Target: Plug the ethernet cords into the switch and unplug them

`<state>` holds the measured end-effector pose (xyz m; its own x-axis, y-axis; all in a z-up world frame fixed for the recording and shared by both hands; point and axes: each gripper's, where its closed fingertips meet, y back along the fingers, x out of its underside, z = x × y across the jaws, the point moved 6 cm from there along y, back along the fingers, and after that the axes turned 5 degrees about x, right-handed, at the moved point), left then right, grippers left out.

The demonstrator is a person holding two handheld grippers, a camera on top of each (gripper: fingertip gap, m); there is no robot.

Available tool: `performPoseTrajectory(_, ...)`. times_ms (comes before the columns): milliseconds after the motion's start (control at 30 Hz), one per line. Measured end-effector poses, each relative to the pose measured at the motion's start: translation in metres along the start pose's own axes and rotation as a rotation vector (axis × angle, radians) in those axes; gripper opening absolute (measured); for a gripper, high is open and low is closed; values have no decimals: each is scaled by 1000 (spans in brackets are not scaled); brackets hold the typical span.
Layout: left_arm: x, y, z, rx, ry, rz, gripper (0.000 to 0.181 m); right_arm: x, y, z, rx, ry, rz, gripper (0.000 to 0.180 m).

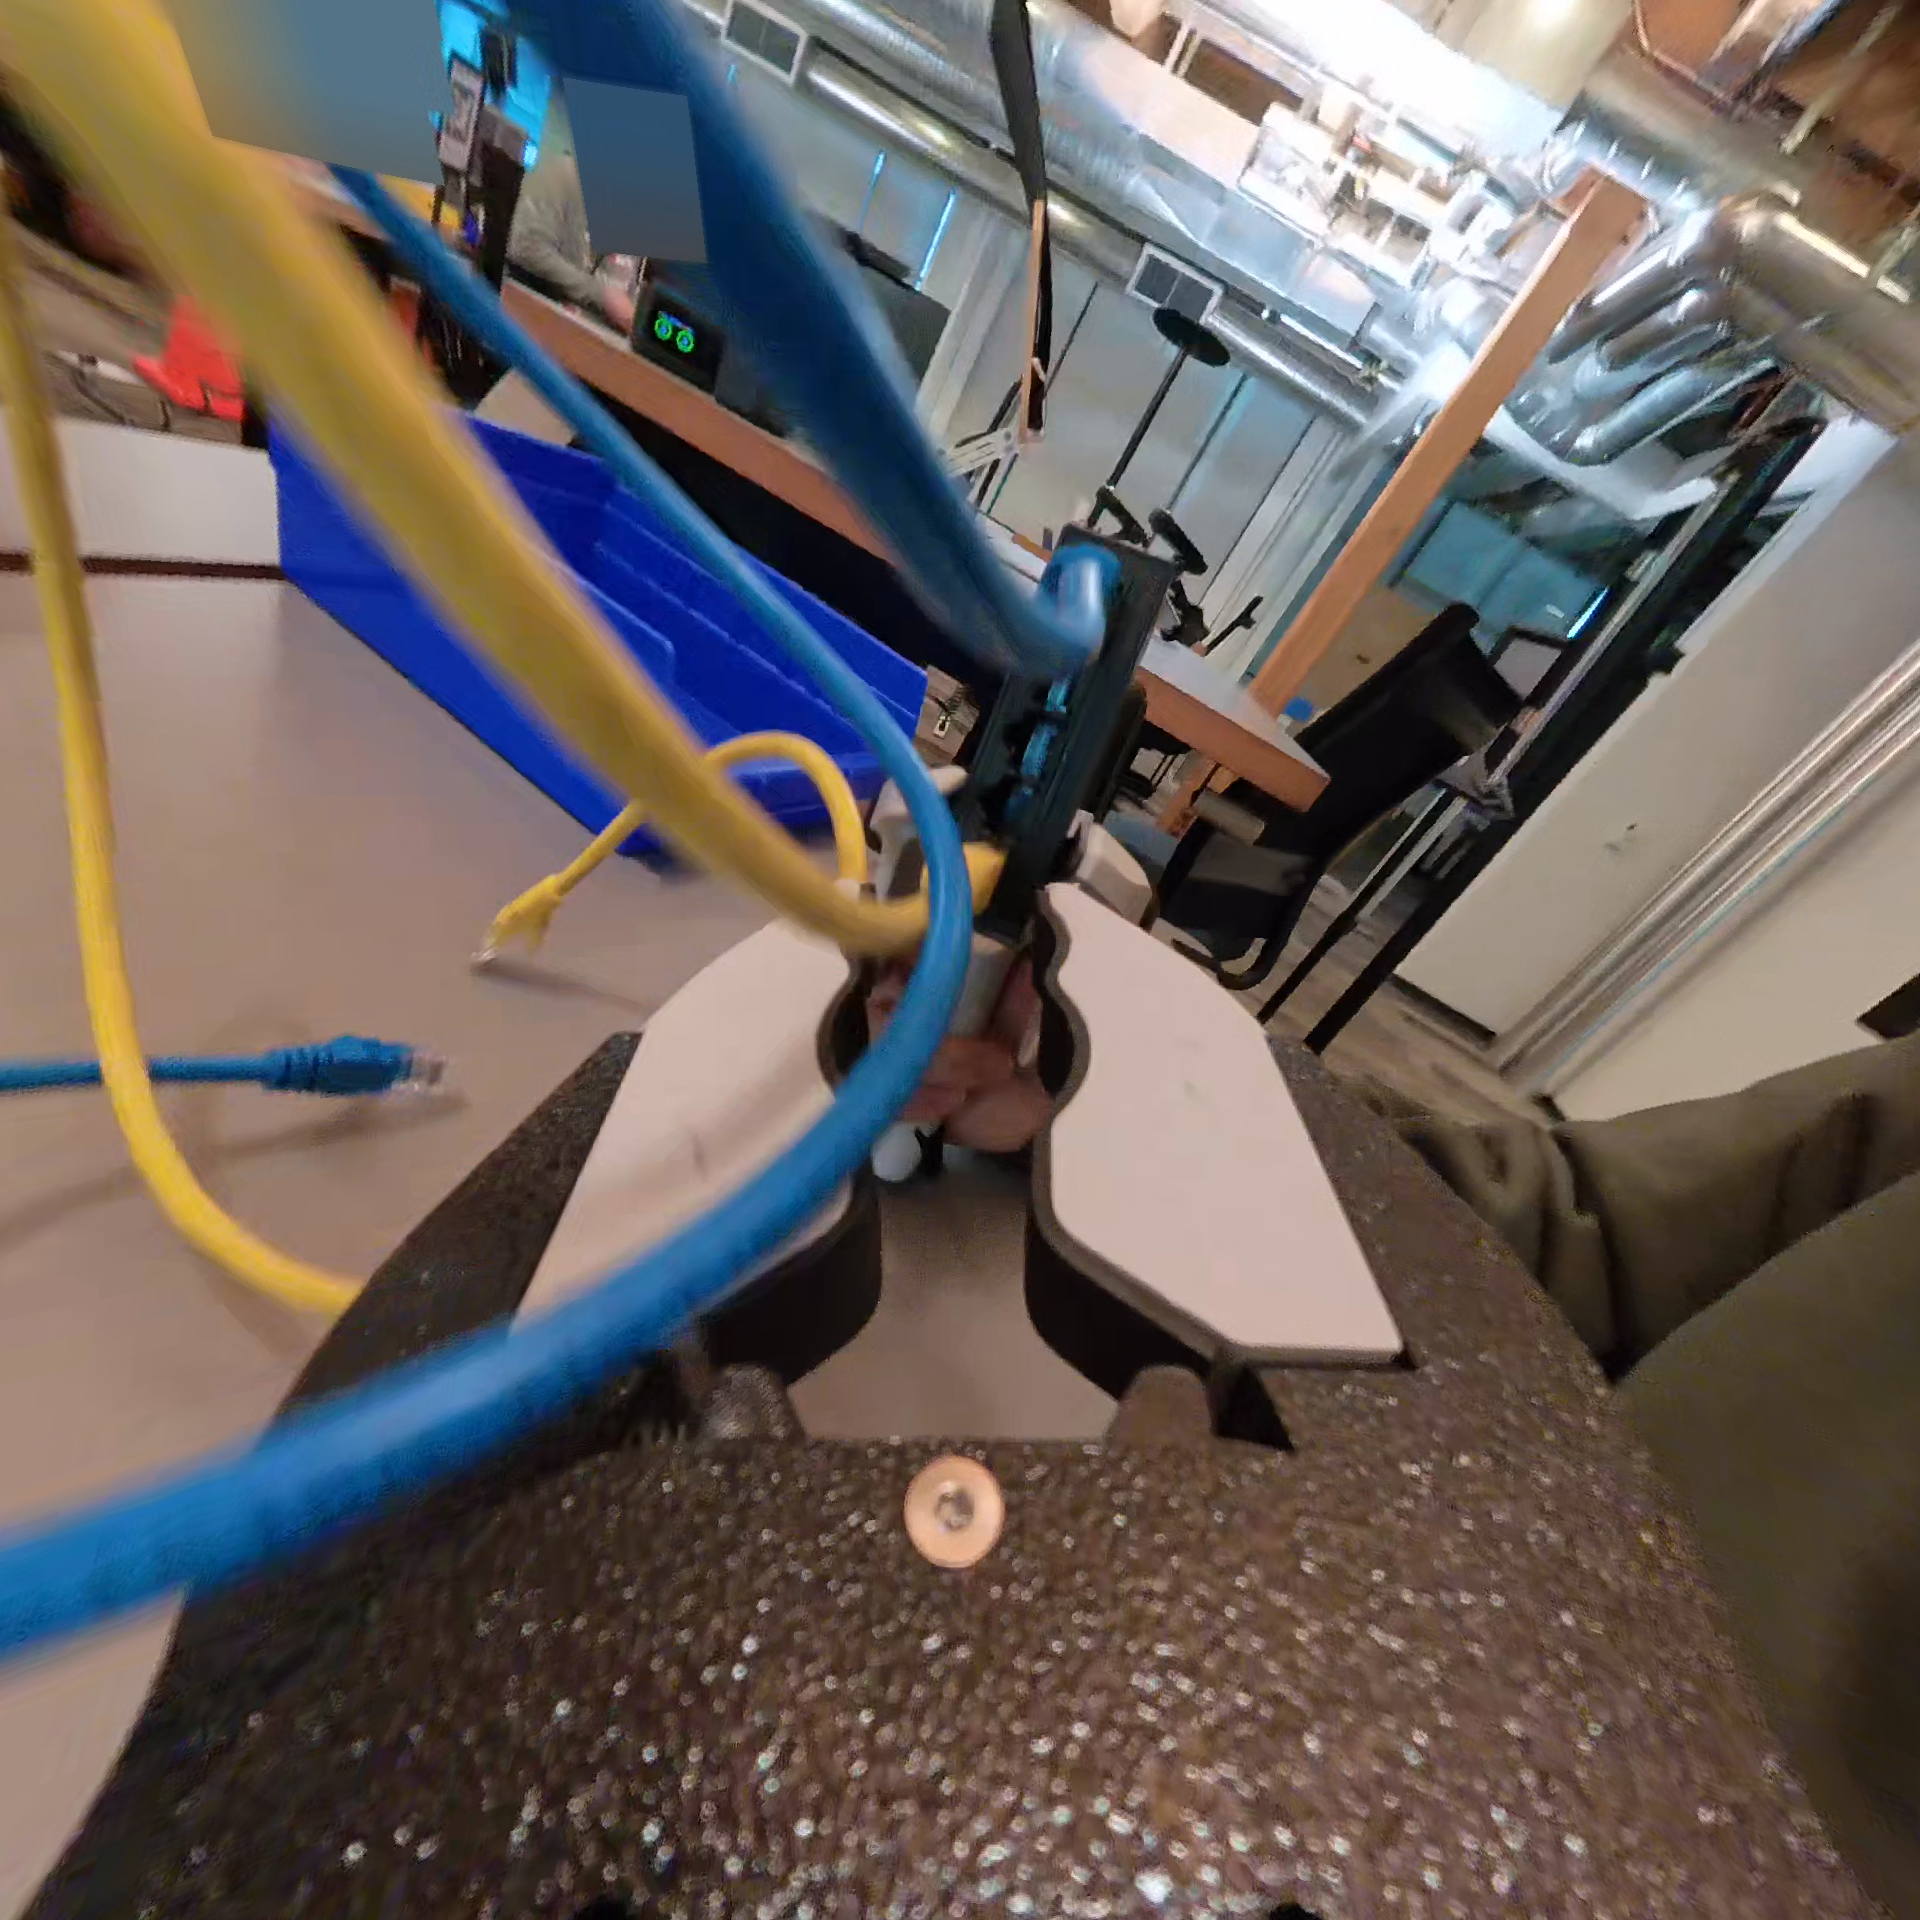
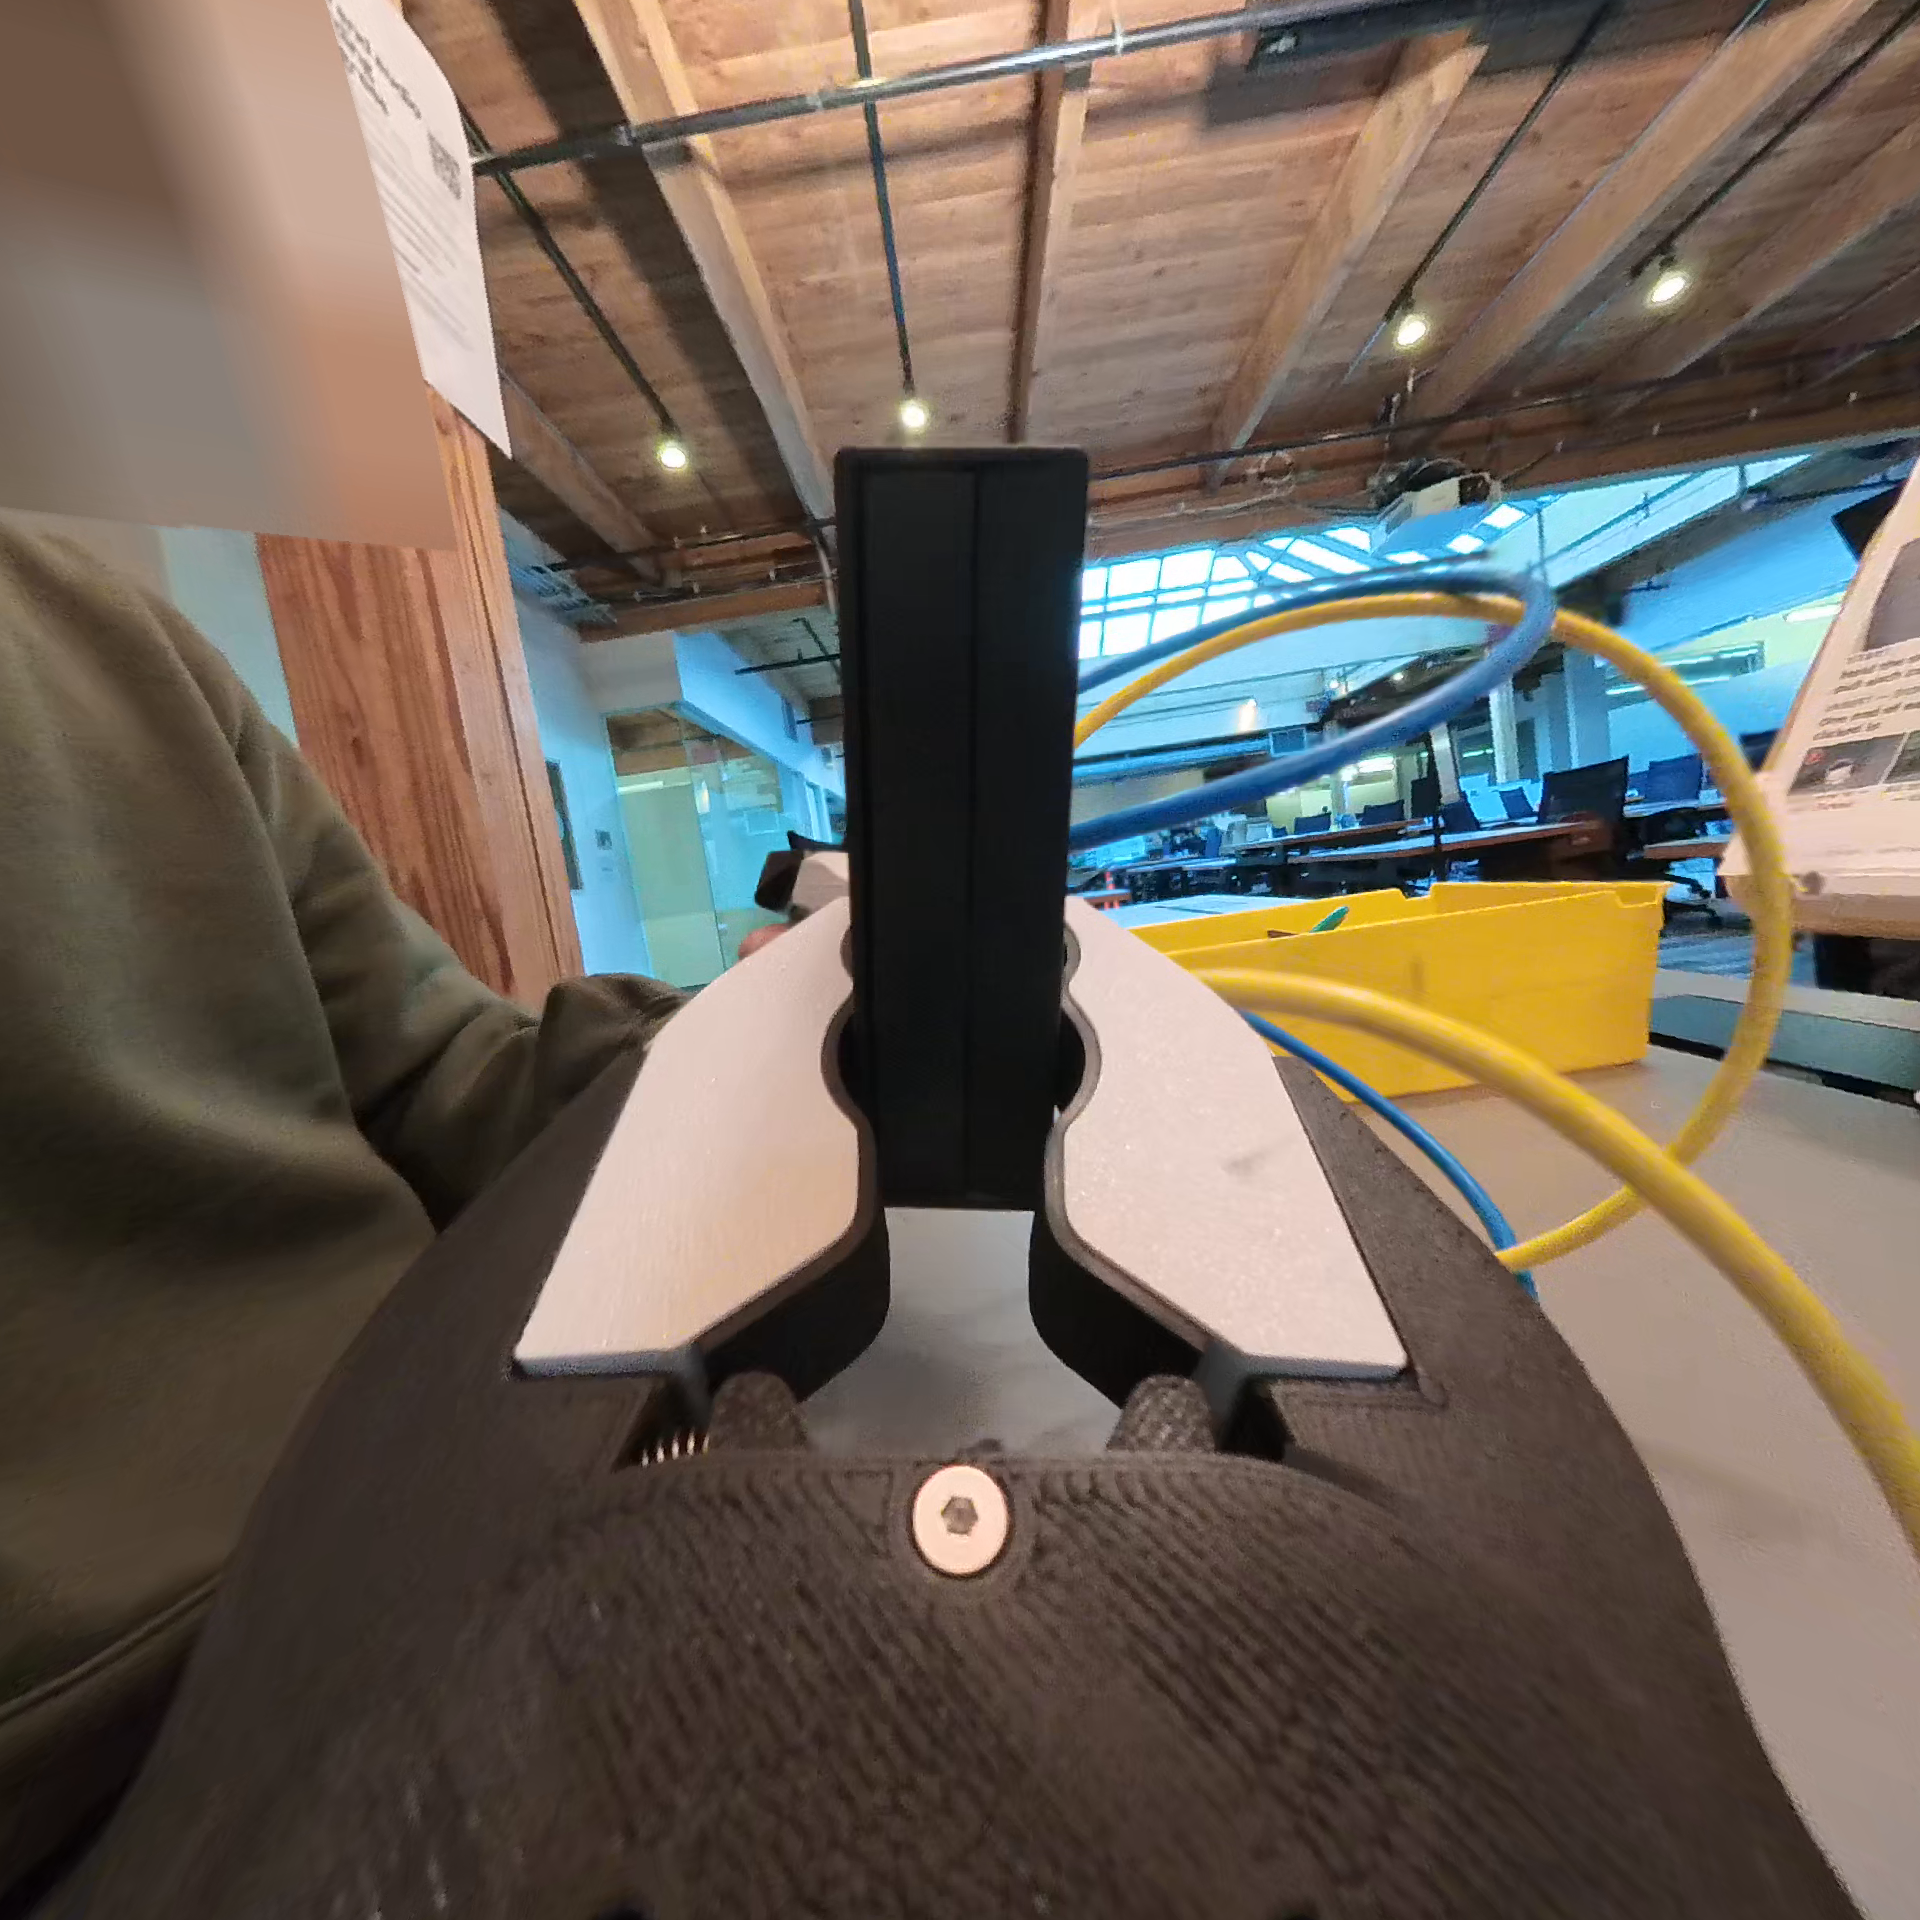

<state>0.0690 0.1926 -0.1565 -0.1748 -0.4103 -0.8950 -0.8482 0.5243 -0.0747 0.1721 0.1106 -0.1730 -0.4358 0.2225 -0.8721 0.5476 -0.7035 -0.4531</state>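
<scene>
The black switch stands upright, clamped between my right gripper's white pads. In the left wrist view the switch shows edge-on, with blue cords and a yellow cord plugged into its left side. My left gripper is at the switch's lower end, jaws apart, and the yellow cord's plugged end crosses its left fingertip. A loose yellow plug and a loose blue plug lie on the table. The cords loop to the right in the right wrist view: yellow, blue.
A blue bin sits on the grey table behind the cords. A yellow bin stands on the table to the right. A person's olive sleeve is close on the left. A paper stand is at far right.
</scene>
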Motion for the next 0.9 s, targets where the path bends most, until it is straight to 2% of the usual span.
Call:
performPoseTrajectory(100,0,-4,0,-13,-88,51,23,1,-1,1,-12,-5,8,30)
performPoseTrajectory(267,-1,-3,-1,25,-121,85,10,2,-1,0,-21,-15,22,30)
performPoseTrajectory(433,0,1,-1,16,-231,199,9,7,-3,1,-14,-14,58,30)
performPoseTrajectory(767,-2,-5,2,9,-222,213,9,7,-3,-3,3,-83,38,30)
performPoseTrajectory(900,0,-5,3,16,-203,190,9,7,-3,-2,13,-45,51,30)
